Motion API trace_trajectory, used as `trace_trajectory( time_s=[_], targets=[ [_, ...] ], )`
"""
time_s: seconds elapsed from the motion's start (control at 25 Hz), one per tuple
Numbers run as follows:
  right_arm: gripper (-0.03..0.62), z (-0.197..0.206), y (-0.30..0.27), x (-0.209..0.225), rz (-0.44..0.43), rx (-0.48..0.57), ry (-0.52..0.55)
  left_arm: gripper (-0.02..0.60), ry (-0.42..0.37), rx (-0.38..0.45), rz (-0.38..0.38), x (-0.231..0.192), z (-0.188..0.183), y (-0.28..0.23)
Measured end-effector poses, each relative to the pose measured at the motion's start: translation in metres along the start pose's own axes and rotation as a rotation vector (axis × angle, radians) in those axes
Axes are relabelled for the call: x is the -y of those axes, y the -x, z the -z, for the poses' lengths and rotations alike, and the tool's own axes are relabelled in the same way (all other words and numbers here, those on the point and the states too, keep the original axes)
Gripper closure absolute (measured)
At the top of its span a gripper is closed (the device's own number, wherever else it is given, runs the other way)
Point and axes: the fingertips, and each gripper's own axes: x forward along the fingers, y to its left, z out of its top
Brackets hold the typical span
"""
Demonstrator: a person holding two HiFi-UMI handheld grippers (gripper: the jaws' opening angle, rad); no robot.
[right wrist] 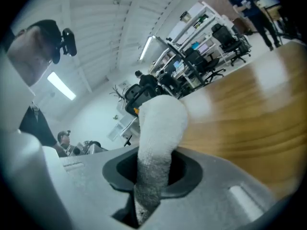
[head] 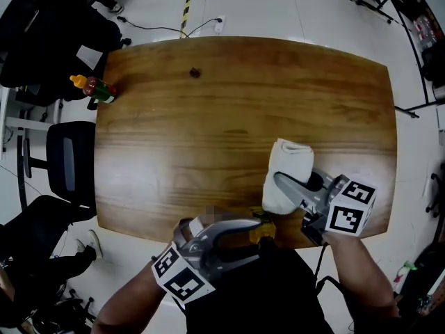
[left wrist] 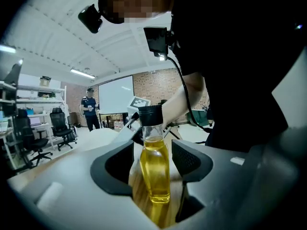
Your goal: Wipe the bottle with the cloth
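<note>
- Your left gripper [head: 263, 232] sits closest, at the near edge of the counter [head: 208, 117]. Its jaws stand wide, one on each side of the bottle [left wrist: 154, 171], and a sliver of space shows between each pad and the glass.
- That bottle is clear glass and stands upright on the wood by the near edge. Yellow liquid [left wrist: 155, 176] fills its body up to about the shoulder, and the narrow neck above is clear. A black cap [left wrist: 150, 115] is on top.
- Just beyond the bottle, to your right, your right gripper [right wrist: 152, 174] is clamped on the white cloth [right wrist: 160, 123]. The fabric is pinched between the pads and bulges out past them in a thick, rolled fold.
- From the head view, the cloth hangs over the wood a little in from the near edge, near the bottle. You cannot tell from any view whether it touches the glass.
- Each gripper carries its cube with square markers: the left one [head: 182, 277] is off the counter, and the right one [head: 351, 207] is over the near right corner.
- Far off at the back left corner, well apart from everything else, lies a small bottle [head: 94, 87] with an orange top and red and green on its body. What it holds cannot be made out.
- A small dark speck [head: 195, 72] sits on the wood near the far edge.
- Black office chairs [head: 69, 158] stand on the floor along the left side.
</note>
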Motion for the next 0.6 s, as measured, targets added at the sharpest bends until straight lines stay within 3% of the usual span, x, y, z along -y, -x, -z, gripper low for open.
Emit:
trace_trajectory(
  time_s=[0.08,0.2,0.28,0.32,0.4,0.52,0.6],
  targets=[
    [0.522,-0.008,0.015,0.004,0.016,0.08,-0.057,0.29,0.018,-0.026,-0.039,-0.001,0.006,0.012],
    [0.523,-0.017,0.05,0.006,0.023,0.215,-0.136,0.303,0.1,-0.05,-0.131,-0.001,0.013,0.036],
    [0.523,-0.019,0.082,0.004,0.043,0.31,-0.175,0.381,0.169,-0.055,-0.213,-0.005,0.009,0.057],
    [0.523,-0.016,0.098,0.0,0.061,0.356,-0.196,0.46,0.199,-0.052,-0.257,-0.006,0.005,0.068],
    [0.523,-0.006,0.128,-0.012,0.089,0.442,-0.231,0.559,0.261,-0.012,-0.359,-0.009,-0.004,0.091],
    [0.523,0.01,0.159,-0.049,0.108,0.542,-0.218,0.565,0.389,0.052,-0.502,-0.013,-0.011,0.119],
    [0.522,0.028,0.171,-0.08,0.156,0.559,-0.171,0.565,0.526,0.062,-0.57,-0.01,-0.013,0.134]
  ],
)
